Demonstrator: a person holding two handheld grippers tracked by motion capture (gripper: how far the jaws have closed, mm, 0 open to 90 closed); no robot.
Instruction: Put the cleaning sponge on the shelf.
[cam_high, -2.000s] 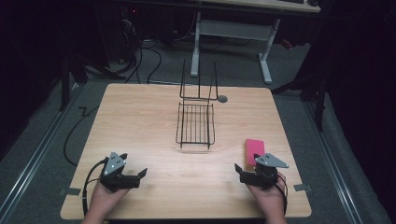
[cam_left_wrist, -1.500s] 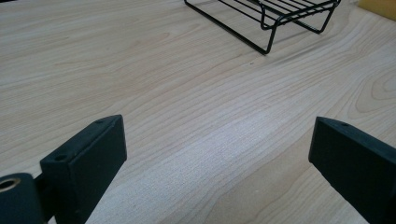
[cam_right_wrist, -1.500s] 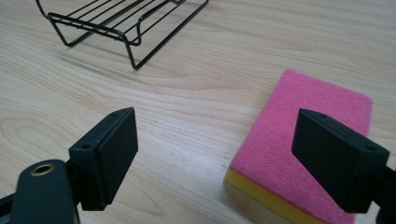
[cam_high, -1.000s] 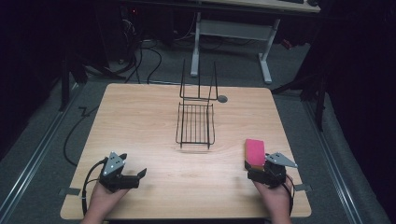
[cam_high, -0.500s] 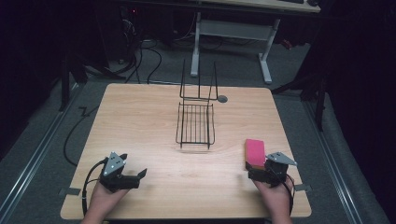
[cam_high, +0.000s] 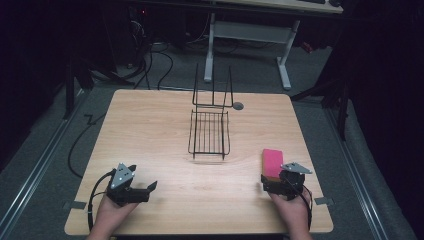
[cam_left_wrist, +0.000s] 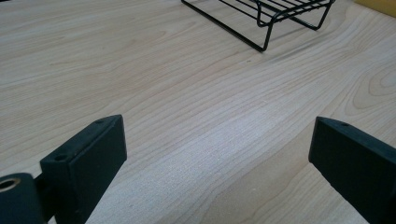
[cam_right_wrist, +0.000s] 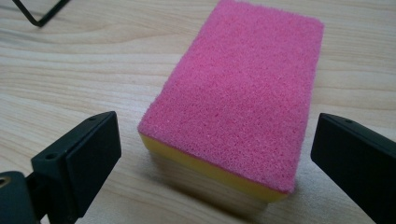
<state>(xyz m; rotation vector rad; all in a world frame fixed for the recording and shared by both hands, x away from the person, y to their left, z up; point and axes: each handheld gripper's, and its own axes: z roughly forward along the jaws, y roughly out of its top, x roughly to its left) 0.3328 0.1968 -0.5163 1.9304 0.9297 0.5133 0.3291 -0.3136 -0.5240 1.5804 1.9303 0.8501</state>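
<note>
Right gripper (cam_right_wrist: 212, 154), jaws having just been opening wide, is facing the ungrasped pink sponge (cam_right_wrist: 243, 93); wire rack (cam_high: 209, 132), at 11 o'clock, is awaiting it.

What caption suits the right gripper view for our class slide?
Open right gripper lined up just short of a pink-and-yellow sponge lying on the wooden table.

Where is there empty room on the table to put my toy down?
The biggest bare patch of table is left of the wire rack, above the left gripper. Another lies between the two grippers, below the rack. It is crowded at the front right, where the pink sponge lies right before the open right gripper.
</note>
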